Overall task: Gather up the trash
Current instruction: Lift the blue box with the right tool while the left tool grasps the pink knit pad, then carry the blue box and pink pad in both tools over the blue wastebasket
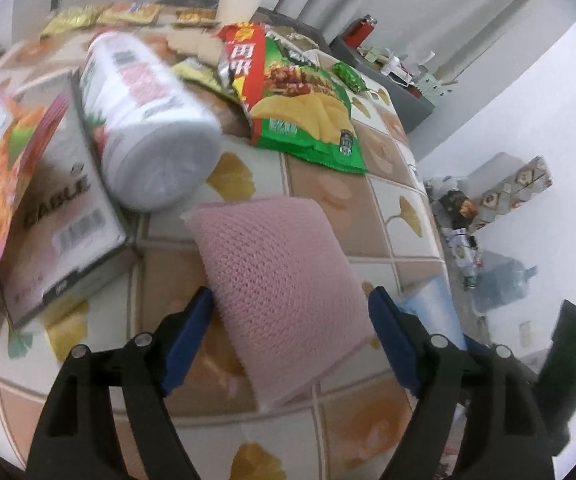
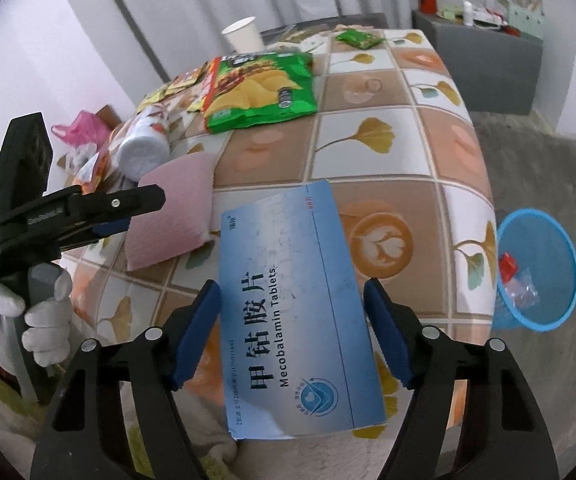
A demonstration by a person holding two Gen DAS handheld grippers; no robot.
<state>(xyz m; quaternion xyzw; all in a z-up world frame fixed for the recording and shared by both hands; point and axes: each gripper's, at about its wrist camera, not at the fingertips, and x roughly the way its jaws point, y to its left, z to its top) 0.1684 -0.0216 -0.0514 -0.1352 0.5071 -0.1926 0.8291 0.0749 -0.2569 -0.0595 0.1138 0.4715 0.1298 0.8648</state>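
The left hand-held gripper (image 1: 292,340) stands wide around the pink sponge (image 1: 283,292) on the surface (image 1: 388,208). The right hand-held gripper (image 2: 292,332) stands wide around the blue medicine box (image 2: 296,312), pads apart from it.

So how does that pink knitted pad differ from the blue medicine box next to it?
The pink pad is soft, knitted and plain, whereas the blue box is smooth, flat card printed with "Mecobalamin Tablets". The pad sits fully on the table; the box hangs over its near edge. The pad sits between the left gripper's fingers, the box between the right gripper's. Both are roughly rectangular, and neither looks squeezed.
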